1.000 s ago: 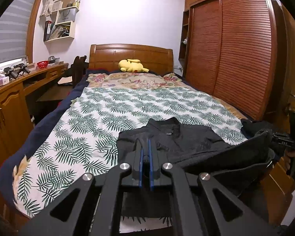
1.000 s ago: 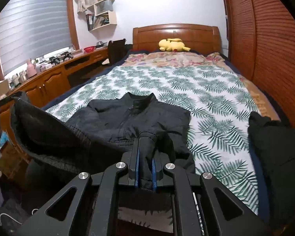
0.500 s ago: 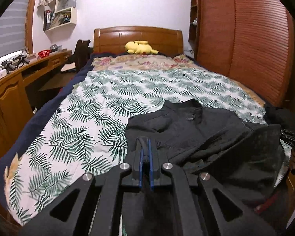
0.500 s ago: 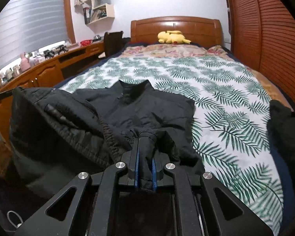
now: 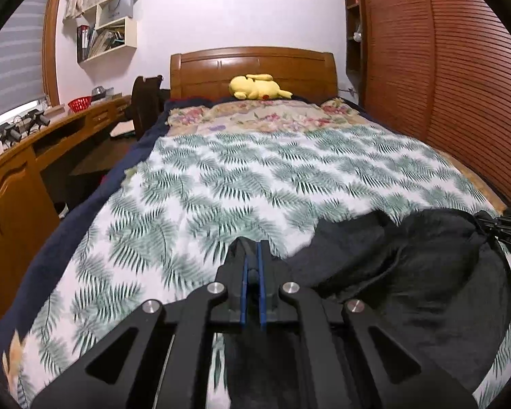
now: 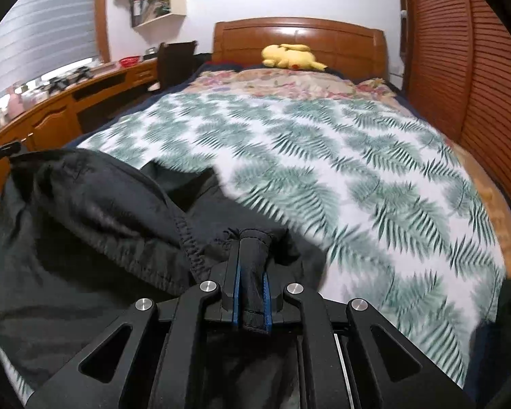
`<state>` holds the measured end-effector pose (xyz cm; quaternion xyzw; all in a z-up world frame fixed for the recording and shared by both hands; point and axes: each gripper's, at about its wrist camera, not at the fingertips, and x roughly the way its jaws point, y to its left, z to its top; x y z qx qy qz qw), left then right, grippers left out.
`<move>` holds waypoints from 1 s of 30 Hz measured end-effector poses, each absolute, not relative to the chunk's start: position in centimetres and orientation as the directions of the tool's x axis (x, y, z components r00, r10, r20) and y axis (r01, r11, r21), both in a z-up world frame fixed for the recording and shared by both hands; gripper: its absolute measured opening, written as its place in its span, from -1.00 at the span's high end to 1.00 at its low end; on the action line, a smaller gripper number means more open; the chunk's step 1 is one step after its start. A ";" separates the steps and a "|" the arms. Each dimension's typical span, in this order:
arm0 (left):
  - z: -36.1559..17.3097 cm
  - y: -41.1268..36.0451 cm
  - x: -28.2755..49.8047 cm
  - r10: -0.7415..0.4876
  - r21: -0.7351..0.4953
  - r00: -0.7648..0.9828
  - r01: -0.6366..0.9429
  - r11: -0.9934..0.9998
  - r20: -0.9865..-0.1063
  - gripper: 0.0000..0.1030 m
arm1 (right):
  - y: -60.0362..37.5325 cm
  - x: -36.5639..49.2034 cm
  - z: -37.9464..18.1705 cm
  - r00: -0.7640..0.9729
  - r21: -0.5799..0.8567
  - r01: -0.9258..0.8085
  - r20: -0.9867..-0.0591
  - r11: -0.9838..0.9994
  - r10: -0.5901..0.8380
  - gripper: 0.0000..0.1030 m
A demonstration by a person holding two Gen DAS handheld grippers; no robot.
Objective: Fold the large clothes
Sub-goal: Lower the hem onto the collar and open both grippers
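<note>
A large black jacket (image 5: 412, 266) lies bunched on the near end of the bed, stretched between both grippers. My left gripper (image 5: 251, 255) is shut on a thin edge of the jacket at its left side. In the right wrist view the jacket (image 6: 95, 225) spreads to the left, and my right gripper (image 6: 252, 259) is shut on a thick fold of its black fabric. The right gripper also shows at the right edge of the left wrist view. The jacket's collar is hidden under the folded-over cloth.
The bed's fern-print cover (image 5: 255, 177) runs to a wooden headboard (image 5: 252, 68) with a yellow plush toy (image 5: 257, 87). A wooden desk (image 5: 24, 156) lines the left side, a louvred wardrobe (image 5: 453, 85) the right. Another dark garment (image 6: 507, 310) lies at the bed's right edge.
Both grippers have moved forward over the bed toward the headboard, carrying the jacket's lower part up over its upper part. The collar, visible earlier, is now covered.
</note>
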<state>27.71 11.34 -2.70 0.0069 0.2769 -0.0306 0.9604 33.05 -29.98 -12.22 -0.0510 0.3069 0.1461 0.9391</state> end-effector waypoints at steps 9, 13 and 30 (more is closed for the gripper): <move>-1.7 9.9 34.2 -0.047 0.016 0.853 0.064 0.998 -0.520 0.95 | -30.1 41.3 -12.7 0.783 -0.027 -0.206 -0.604 0.978 0.149 0.86; -2.2 9.8 34.6 -0.070 -0.010 0.838 0.077 0.997 -0.541 0.94 | -29.0 42.2 -13.5 0.777 -0.043 -0.202 -0.615 0.978 0.133 0.86; -3.4 7.5 26.4 -0.132 -0.022 0.836 0.142 0.990 -0.533 0.55 | -29.1 40.0 -11.7 0.788 -0.031 -0.213 -0.597 0.977 0.153 -0.05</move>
